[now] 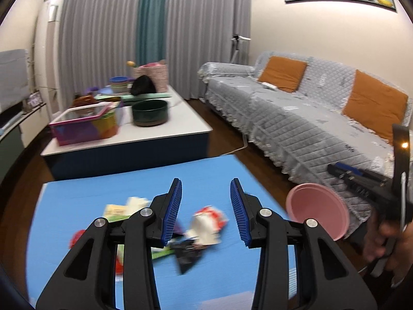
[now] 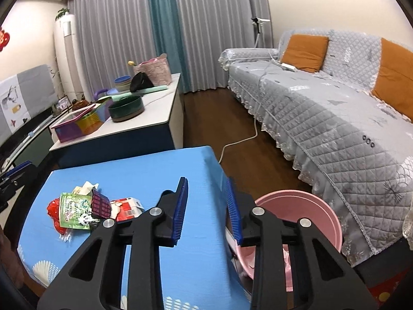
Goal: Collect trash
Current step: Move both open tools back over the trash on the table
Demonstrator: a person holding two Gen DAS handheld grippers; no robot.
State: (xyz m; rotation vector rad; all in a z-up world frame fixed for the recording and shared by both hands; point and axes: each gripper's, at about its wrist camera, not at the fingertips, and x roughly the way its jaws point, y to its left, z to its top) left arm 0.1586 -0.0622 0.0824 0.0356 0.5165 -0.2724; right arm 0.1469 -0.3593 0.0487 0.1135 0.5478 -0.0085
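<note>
A heap of snack wrappers (image 2: 85, 210) lies on the blue table (image 2: 155, 170), with a green packet, a red wrapper and a white and red packet. In the left wrist view the wrappers (image 1: 204, 223) are blurred and lie just beyond my open, empty left gripper (image 1: 206, 213). A pink bin (image 2: 296, 206) stands on the floor off the table's right edge. My right gripper (image 2: 206, 211) is open and empty, above the table's right edge next to the bin. The bin also shows in the left wrist view (image 1: 317, 209).
A low white table (image 2: 155, 111) behind holds a dark green bowl (image 2: 126, 107), a colourful box (image 2: 80, 124) and other containers. A grey covered sofa (image 2: 322, 118) runs along the right. A white cable (image 2: 240, 139) lies on the wood floor between them.
</note>
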